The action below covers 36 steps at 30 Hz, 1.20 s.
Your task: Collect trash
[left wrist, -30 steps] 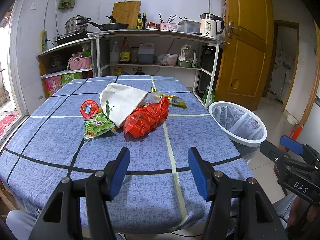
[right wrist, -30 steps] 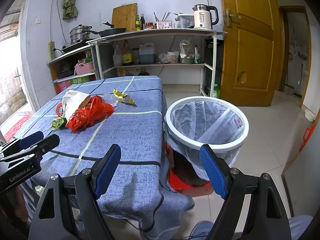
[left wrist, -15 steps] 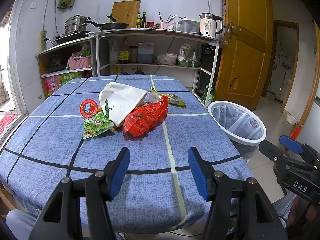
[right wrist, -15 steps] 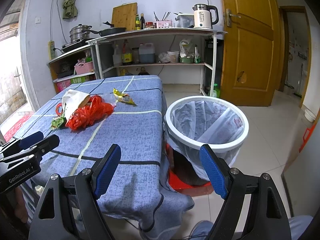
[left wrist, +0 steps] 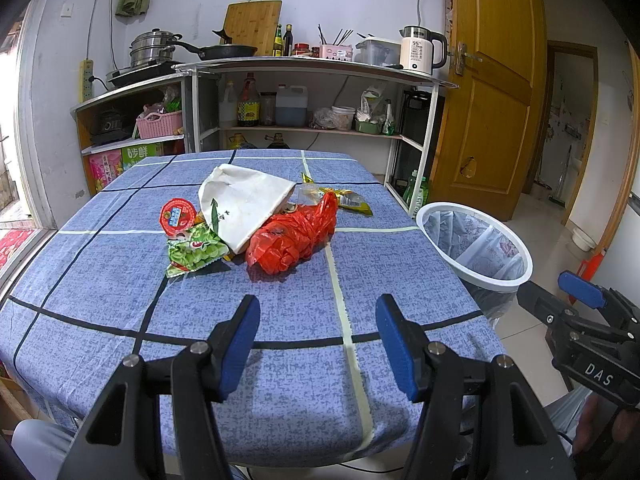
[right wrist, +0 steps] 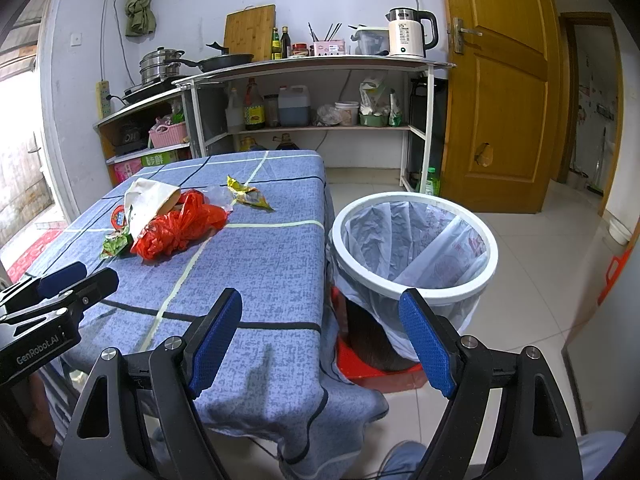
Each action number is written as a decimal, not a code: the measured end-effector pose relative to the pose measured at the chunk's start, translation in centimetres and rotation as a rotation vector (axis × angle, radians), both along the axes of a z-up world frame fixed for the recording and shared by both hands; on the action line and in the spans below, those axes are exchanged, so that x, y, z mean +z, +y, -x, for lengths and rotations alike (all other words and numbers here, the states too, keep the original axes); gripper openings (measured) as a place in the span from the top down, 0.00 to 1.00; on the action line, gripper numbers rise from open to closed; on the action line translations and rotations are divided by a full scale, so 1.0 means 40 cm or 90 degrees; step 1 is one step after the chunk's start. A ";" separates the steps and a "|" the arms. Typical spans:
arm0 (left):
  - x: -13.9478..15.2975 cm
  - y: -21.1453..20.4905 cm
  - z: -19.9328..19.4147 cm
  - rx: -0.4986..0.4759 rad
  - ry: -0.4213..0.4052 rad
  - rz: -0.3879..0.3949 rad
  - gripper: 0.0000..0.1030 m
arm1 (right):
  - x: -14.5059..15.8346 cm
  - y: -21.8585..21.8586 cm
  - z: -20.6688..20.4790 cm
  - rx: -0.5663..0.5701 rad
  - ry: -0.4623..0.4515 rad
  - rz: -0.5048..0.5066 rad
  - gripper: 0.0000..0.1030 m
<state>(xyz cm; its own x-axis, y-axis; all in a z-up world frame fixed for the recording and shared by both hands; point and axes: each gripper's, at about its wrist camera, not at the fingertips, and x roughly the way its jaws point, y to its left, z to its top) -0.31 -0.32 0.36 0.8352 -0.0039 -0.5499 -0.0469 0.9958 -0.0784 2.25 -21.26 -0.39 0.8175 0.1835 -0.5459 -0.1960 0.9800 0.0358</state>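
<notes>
Trash lies in a heap on the blue checked tablecloth [left wrist: 120, 288]: a red plastic bag [left wrist: 294, 236], a white paper bag [left wrist: 244, 204], a green snack wrapper [left wrist: 194, 250], a round red lid [left wrist: 177, 214] and a yellow wrapper [left wrist: 346, 198]. The heap also shows in the right wrist view, with the red plastic bag [right wrist: 180, 230] in front. A white bin [right wrist: 414, 248] lined with a clear bag stands on the floor right of the table. My left gripper [left wrist: 318, 336] is open and empty over the table's near edge. My right gripper [right wrist: 320, 340] is open and empty near the table corner and bin.
A metal shelf unit [left wrist: 312, 68] with pots, bottles and a kettle [left wrist: 420, 52] stands behind the table. A wooden door [left wrist: 492, 92] is at the right. A red dustpan [right wrist: 376, 368] lies under the bin. Tiled floor [right wrist: 540, 288] lies to the right.
</notes>
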 end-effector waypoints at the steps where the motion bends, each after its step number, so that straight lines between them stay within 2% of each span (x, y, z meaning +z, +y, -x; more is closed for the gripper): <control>1: 0.001 -0.002 0.001 -0.001 0.000 0.000 0.40 | 0.000 0.000 0.000 0.000 0.000 0.000 0.21; 36: -0.014 0.013 -0.011 -0.003 0.011 0.006 0.40 | -0.001 0.011 -0.004 0.004 0.004 0.000 0.21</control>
